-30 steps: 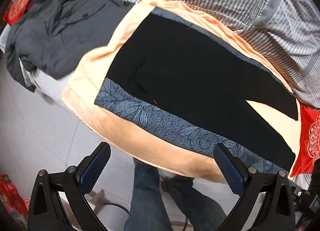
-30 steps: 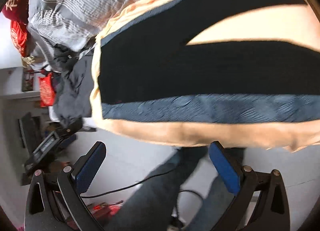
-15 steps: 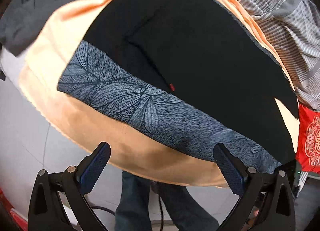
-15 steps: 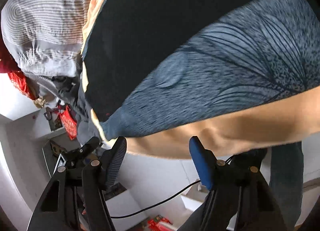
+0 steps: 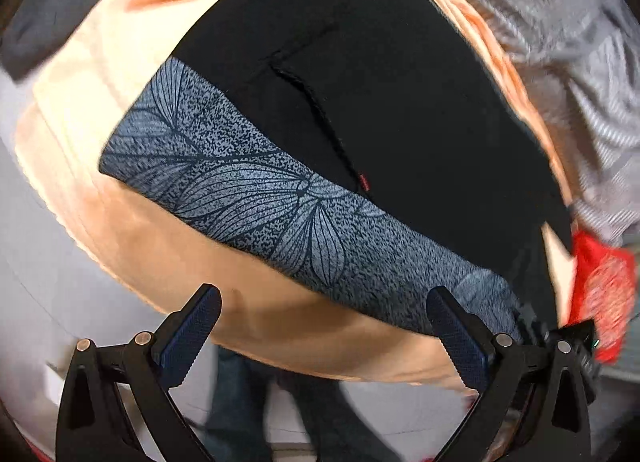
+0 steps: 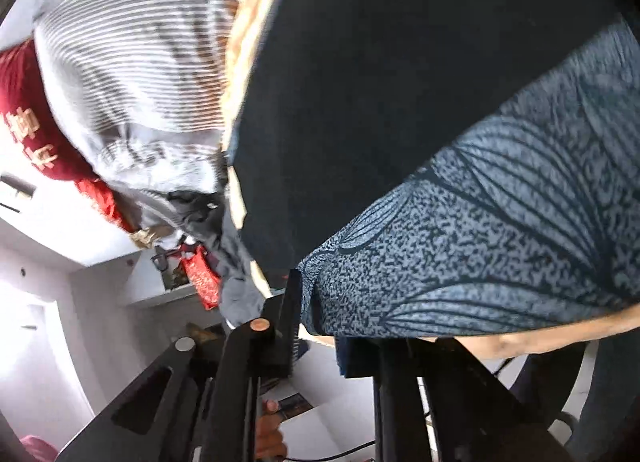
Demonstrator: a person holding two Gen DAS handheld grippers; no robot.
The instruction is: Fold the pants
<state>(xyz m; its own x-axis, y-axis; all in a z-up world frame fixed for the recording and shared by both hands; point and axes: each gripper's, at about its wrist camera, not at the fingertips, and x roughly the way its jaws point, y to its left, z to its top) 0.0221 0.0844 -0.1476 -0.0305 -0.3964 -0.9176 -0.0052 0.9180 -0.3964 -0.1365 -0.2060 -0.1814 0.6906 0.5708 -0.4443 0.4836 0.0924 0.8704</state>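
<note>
A: Item one, pants [image 5: 400,109]: black, with a blue leaf-print side band [image 5: 280,197], laid flat on a peach blanket [image 5: 256,314] ahead of our left claw [image 5: 324,326]. That claw stands wide and holds nothing.

B: Item two, right claw [image 6: 316,326]: narrowed onto the near end of the band, which sits right between its fingers. We judge it pinched on the pants, likely a hem corner.

A: Risks, as we judge them: with only one claw gripping, a lift could drag the leg askew. The pinch looks shallow, so the fabric may slip out. The left claw could also catch the blanket along with the pants.

B: Labels: a small red tab [image 5: 363,181] by the pants seam, too small to read. A red cloth [image 6: 24,117] far left of the right claw bears gold characters, blurred; we cannot read them.
</note>
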